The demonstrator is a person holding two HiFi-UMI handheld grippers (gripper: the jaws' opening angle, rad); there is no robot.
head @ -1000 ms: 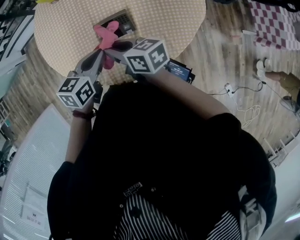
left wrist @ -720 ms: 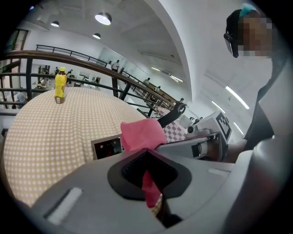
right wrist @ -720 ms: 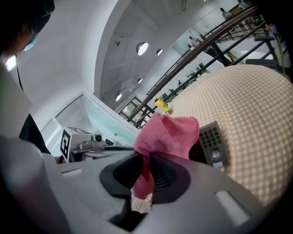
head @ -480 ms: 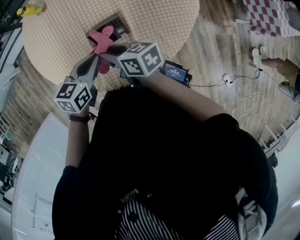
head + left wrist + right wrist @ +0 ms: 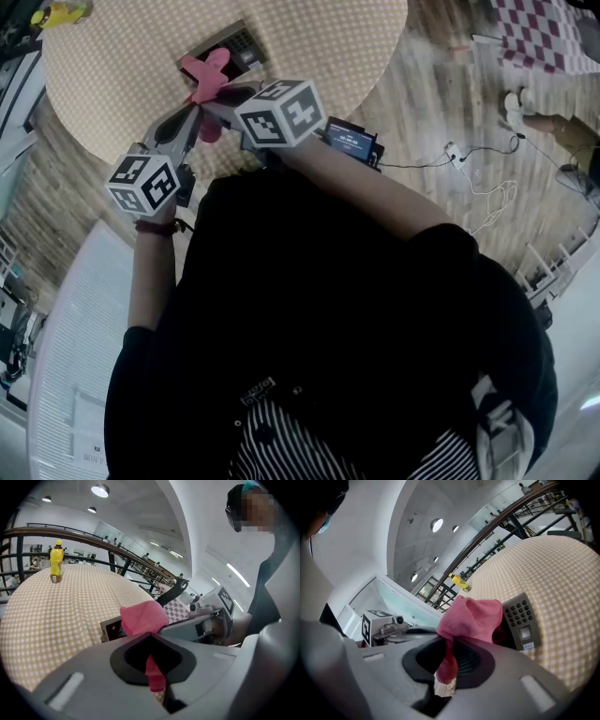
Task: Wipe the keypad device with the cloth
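Note:
The pink cloth (image 5: 207, 71) is bunched up and held between both grippers over the near edge of the dark keypad device (image 5: 236, 44), on the round checked table (image 5: 122, 66). My left gripper (image 5: 194, 111) is shut on a strip of the cloth (image 5: 143, 616). My right gripper (image 5: 221, 95) is also shut on the cloth (image 5: 471, 615). The right gripper view shows the keypad device (image 5: 521, 619) lying flat with its buttons and a sensor window just right of the cloth. In the left gripper view the cloth hides most of the keypad device (image 5: 109, 629).
A yellow bottle (image 5: 60, 13) stands at the table's far left edge, also seen as the bottle (image 5: 56, 560). Below the table's near rim sits a black box with a blue screen (image 5: 352, 141). Cables (image 5: 483, 192) lie on the wooden floor to the right.
Both grippers keep hold of the cloth at the keypad's near edge. Cloth and grippers have shifted only slightly in the head view, mostly with the camera.

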